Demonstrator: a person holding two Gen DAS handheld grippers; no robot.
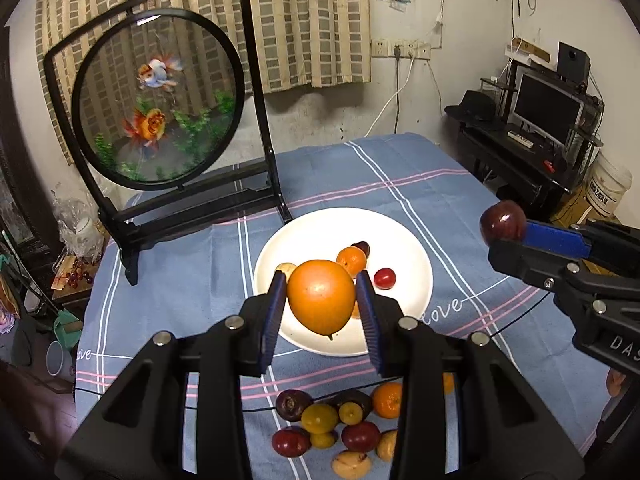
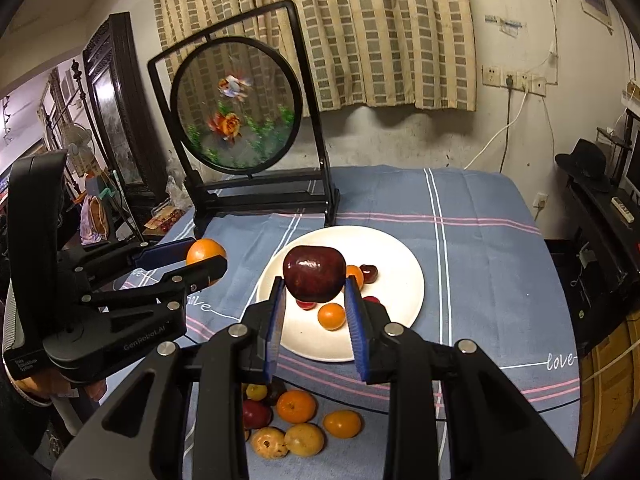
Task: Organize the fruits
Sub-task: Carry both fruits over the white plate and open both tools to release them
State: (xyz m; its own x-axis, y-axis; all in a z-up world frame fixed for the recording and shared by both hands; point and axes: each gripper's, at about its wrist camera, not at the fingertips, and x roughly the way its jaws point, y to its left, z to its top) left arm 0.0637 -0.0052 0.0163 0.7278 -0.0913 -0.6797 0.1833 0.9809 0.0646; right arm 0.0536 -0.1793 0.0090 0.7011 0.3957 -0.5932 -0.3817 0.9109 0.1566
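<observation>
My left gripper (image 1: 321,294) is clamped on an orange fruit (image 1: 321,296), pads pressing its sides so it hangs clear above the near rim of the white plate (image 1: 404,240). My right gripper (image 2: 315,292) is closed on a dark red fruit (image 2: 314,274), also carried in the air over the plate. I judge both are held high to pass over the fruit already lying there: beyond my left fingertips sit a small orange (image 1: 351,261) and a red cherry-like fruit (image 1: 385,278). Below and behind both grippers, a loose pile of fruit (image 1: 336,428) waits on the blue tablecloth (image 1: 400,184). A framed goldfish screen (image 1: 158,98) stands well beyond the plate.
</observation>
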